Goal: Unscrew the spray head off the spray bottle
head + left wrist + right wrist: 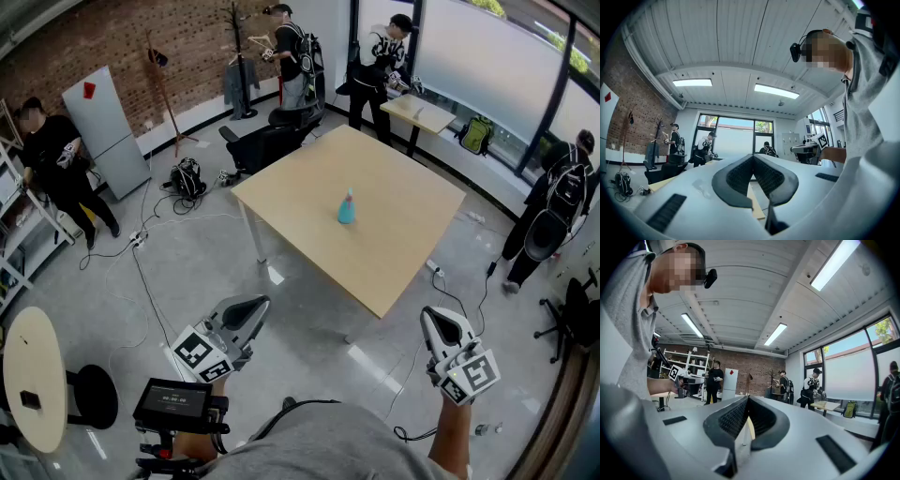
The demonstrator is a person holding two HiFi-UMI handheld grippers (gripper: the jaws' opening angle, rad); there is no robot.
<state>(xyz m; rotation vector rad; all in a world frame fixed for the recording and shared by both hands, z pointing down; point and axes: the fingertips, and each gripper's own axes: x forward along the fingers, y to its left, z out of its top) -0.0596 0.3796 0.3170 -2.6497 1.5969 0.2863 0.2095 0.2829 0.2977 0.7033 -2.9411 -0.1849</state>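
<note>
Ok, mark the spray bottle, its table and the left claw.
spray bottle (346,212): head view, on its teal body.
table (394,253): head view, bare wooden top.
left claw (251,307): head view, at its shut tips.

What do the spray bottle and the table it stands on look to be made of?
Spray bottle: probably plastic, with a teal body and a paler head; too small to judge gloss. Table: pale wood or wood-look laminate, matte, an even tan top with no glare.

counter (394,216): pale wood, matt, smooth
spray bottle (347,208): teal plastic
floor (187,272): grey, polished, reflective
fingers (736,177): dark, matt, ribbed pads; smooth white plastic shells
</note>
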